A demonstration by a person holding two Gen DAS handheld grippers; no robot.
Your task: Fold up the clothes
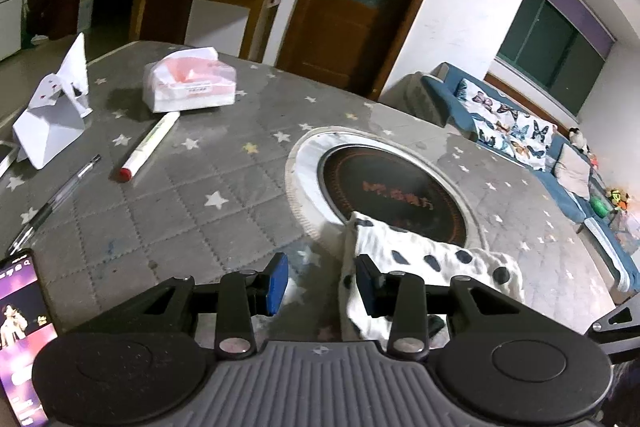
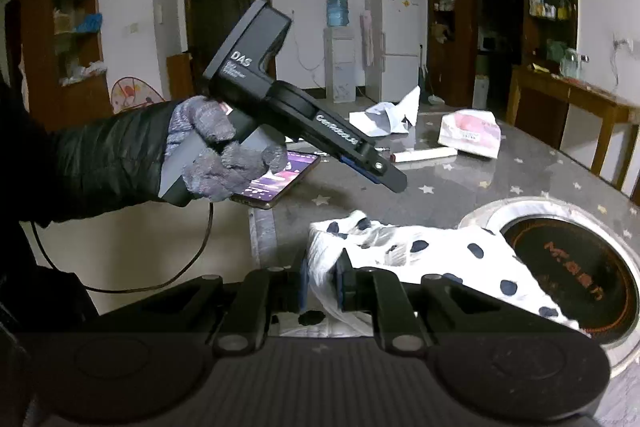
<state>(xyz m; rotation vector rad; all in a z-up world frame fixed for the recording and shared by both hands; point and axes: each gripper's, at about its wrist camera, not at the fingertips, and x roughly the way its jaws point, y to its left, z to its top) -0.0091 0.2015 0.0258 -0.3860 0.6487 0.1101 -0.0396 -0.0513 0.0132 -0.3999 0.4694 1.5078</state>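
Right hand-held gripper (image 2: 322, 281) clamps the spotted garment (image 2: 420, 251); its lower edge is hidden. Left hand-held gripper (image 1: 322, 283) is released above the worktop (image 1: 200, 211).

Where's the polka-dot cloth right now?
The polka-dot cloth lies at the table's near edge, overlapping the round cooktop; the right gripper pinches its corner.
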